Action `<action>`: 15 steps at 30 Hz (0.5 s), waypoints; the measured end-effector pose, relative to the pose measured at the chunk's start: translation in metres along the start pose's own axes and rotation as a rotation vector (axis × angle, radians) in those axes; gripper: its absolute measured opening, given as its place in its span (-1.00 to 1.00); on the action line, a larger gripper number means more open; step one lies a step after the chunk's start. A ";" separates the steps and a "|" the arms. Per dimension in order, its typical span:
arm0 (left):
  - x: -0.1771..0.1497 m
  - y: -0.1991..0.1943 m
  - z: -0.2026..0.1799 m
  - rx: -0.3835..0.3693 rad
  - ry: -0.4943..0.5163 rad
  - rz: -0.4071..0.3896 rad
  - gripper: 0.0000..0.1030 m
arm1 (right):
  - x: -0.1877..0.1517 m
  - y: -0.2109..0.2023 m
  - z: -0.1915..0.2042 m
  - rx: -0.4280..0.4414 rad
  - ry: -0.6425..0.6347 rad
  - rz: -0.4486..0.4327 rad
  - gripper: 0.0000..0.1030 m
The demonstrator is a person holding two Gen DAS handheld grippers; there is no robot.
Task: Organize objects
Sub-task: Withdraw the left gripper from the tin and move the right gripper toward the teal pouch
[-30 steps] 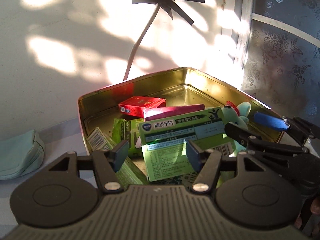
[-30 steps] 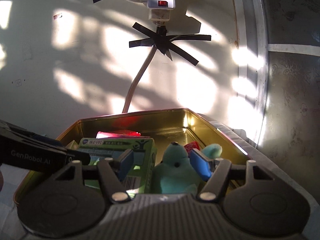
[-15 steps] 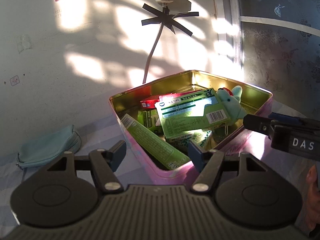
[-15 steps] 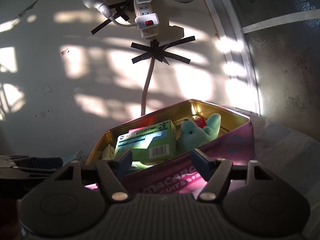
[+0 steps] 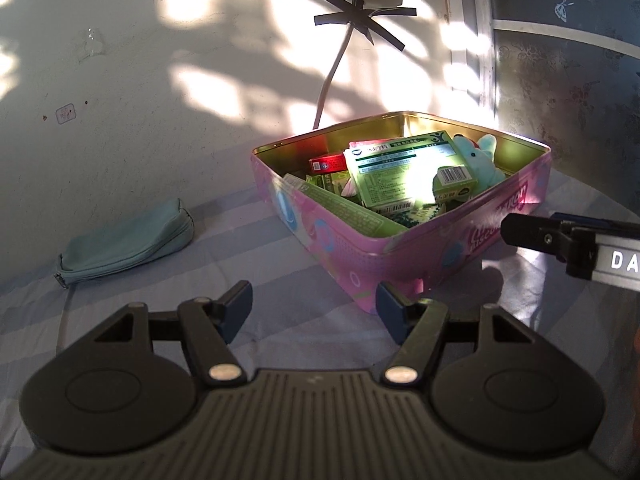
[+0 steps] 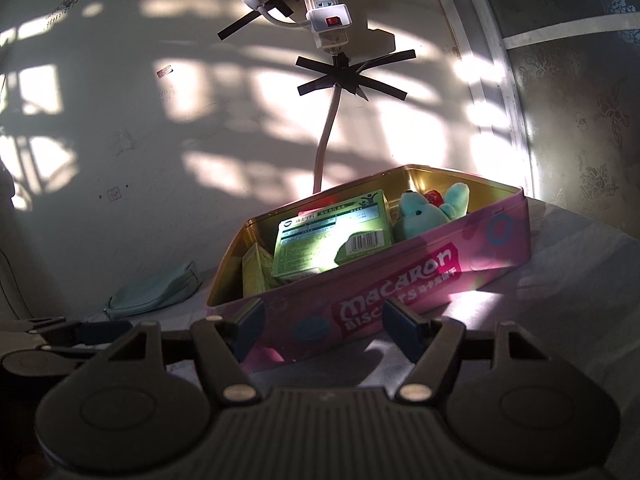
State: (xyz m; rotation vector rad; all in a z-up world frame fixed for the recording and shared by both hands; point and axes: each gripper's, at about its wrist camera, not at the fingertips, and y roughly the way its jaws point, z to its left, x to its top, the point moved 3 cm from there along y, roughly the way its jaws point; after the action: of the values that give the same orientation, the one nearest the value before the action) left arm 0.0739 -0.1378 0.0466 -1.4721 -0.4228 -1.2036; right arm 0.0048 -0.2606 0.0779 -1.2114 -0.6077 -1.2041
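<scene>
Pink tin [image 5: 400, 248] packed with boxes, mid-frame.
Left gripper [image 5: 314, 308] and right gripper [image 6: 322, 330] both spread, pinching nothing; pouch [image 5: 124, 242] at left.

Pink tin [image 6: 400, 280] holds boxes [image 6: 332, 236]; plush toy [image 6: 424, 216].

We see a white power strip [image 6: 326, 12] taped to the wall [image 6: 120, 120] with black tape [image 6: 352, 76], its cable [image 6: 326, 140] hanging down behind.
</scene>
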 end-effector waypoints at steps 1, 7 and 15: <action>-0.001 -0.001 0.000 -0.001 -0.001 -0.001 0.36 | 0.001 -0.002 0.001 0.000 0.001 -0.007 0.30; -0.006 -0.002 0.004 0.002 -0.002 -0.005 0.36 | 0.004 -0.006 0.010 0.006 -0.018 -0.027 0.32; -0.016 -0.001 0.018 0.021 -0.024 0.010 0.38 | -0.003 -0.001 0.027 0.021 -0.044 -0.008 0.32</action>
State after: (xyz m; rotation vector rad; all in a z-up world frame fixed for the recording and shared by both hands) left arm 0.0742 -0.1163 0.0367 -1.4702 -0.4424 -1.1714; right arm 0.0087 -0.2350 0.0842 -1.2216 -0.6571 -1.1771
